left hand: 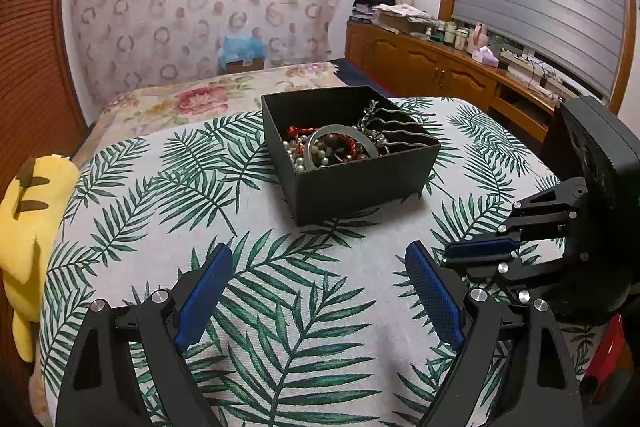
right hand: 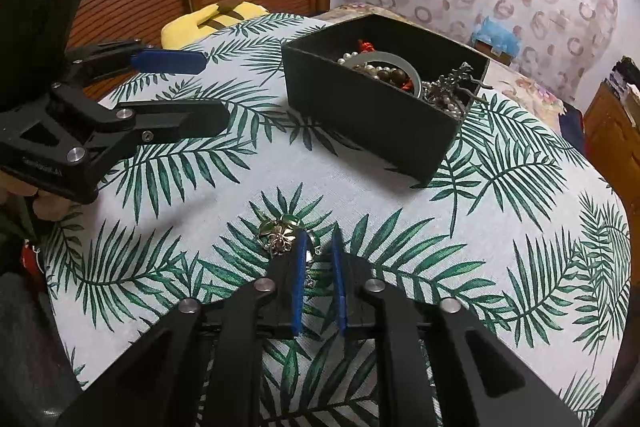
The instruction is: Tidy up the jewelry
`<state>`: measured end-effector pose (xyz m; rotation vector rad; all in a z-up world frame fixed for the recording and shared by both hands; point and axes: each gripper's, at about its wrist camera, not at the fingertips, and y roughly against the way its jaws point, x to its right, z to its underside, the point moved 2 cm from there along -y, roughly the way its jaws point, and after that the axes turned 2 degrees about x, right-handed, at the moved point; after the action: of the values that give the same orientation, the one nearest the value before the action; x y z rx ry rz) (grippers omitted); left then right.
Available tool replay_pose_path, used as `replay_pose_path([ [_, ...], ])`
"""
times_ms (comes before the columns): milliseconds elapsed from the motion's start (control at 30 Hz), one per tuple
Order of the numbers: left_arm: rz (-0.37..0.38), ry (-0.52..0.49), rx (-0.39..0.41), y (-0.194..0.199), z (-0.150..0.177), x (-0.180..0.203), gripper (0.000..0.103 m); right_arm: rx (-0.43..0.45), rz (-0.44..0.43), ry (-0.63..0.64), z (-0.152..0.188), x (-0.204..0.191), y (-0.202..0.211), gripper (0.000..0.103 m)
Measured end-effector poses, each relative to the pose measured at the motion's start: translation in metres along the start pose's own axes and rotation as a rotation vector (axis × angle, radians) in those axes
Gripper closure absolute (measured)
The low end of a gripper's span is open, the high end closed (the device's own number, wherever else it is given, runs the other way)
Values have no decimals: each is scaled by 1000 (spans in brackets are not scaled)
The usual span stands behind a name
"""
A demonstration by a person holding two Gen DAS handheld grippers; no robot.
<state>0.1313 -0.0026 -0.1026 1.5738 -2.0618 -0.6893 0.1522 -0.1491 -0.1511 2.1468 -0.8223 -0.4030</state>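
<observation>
Left wrist view: the left gripper (left hand: 320,291) hangs wide apart over the leaf-print cloth (left hand: 280,307), nothing in it — the black box (left hand: 360,179) of jewelry (left hand: 332,147) sits ahead, centre.

Right wrist view: the right gripper (right hand: 320,251) is nearly closed, a narrow gap showing; a metal brooch (right hand: 282,233) lies at its tips — whether it's pinched, I cannot tell. Box far right.

One black box (left hand: 352,163), two grippers (left hand: 316,291), one yellow plush (left hand: 28,227)
</observation>
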Motion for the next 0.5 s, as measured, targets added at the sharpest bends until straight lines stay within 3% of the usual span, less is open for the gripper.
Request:
replay_pose_path([
  [167,-1,4,-1,0,1,0,18,25,3,-5,-2,0,1,97],
  [500,1,5,-3,0,1,0,18,148,-11,-15,-15,0,43,97],
])
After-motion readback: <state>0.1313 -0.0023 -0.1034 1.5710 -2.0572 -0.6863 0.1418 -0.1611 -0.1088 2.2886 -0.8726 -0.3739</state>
